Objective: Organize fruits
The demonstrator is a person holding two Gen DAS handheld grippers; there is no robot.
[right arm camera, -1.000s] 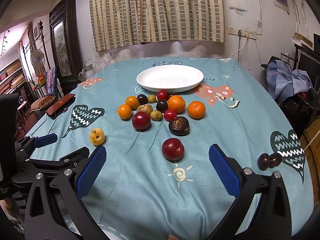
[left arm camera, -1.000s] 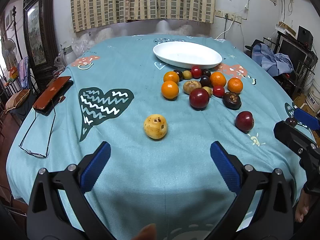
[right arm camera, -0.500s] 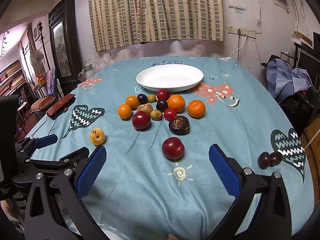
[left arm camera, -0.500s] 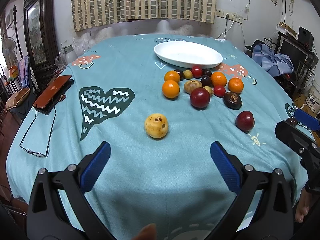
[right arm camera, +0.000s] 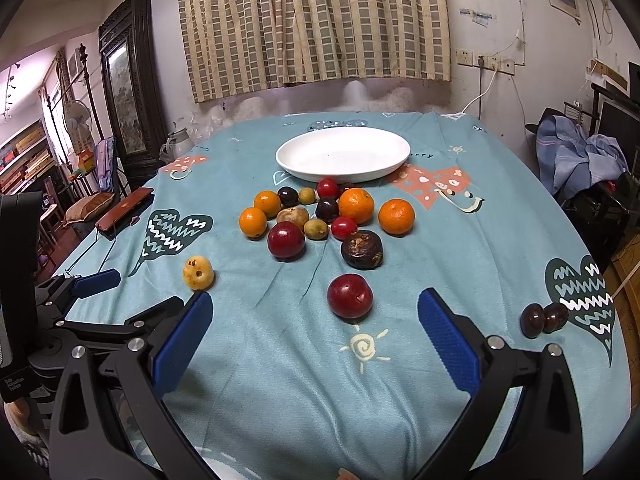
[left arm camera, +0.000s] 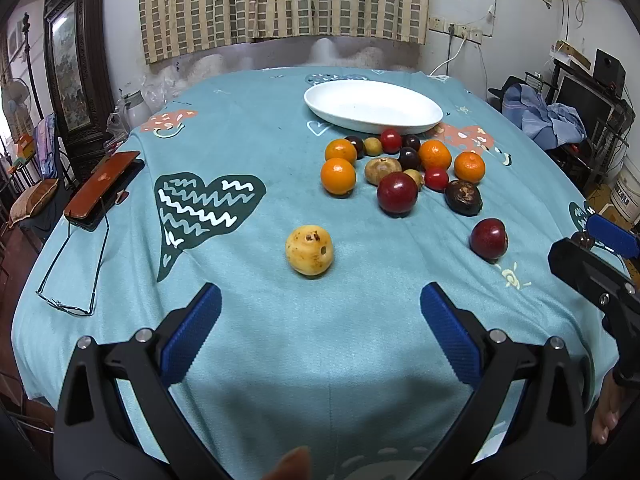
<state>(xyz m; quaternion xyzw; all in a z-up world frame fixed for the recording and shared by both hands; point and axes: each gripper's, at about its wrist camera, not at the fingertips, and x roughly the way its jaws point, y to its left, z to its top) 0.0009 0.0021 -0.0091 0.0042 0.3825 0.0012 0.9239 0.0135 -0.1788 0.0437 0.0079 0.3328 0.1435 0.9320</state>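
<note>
A white oval plate (left arm camera: pixel 374 107) (right arm camera: pixel 343 155) stands empty at the far side of the table. In front of it lies a cluster of oranges (left arm camera: pixel 338 176), red plums (left arm camera: pixel 397 194) and small dark fruits (right arm camera: pixel 361 249). A yellow fruit (left arm camera: pixel 309 250) (right arm camera: pixel 197 272) lies alone, just ahead of my left gripper (left arm camera: pixel 320 332), which is open and empty. A red plum (right arm camera: pixel 349 295) (left arm camera: pixel 488 238) lies alone ahead of my right gripper (right arm camera: pixel 314 342), also open and empty. Two dark fruits (right arm camera: pixel 543 319) lie at the right.
A brown case (left arm camera: pixel 102 188) and a pair of glasses (left arm camera: pixel 74 276) lie at the table's left edge. The teal tablecloth (left arm camera: pixel 248 352) hangs over the near edge. Furniture and clothes crowd the room on the right.
Both grippers have moved slightly forward towards the fruit; the yellow fruit and the lone red plum sit a little closer. No fruit has moved.
</note>
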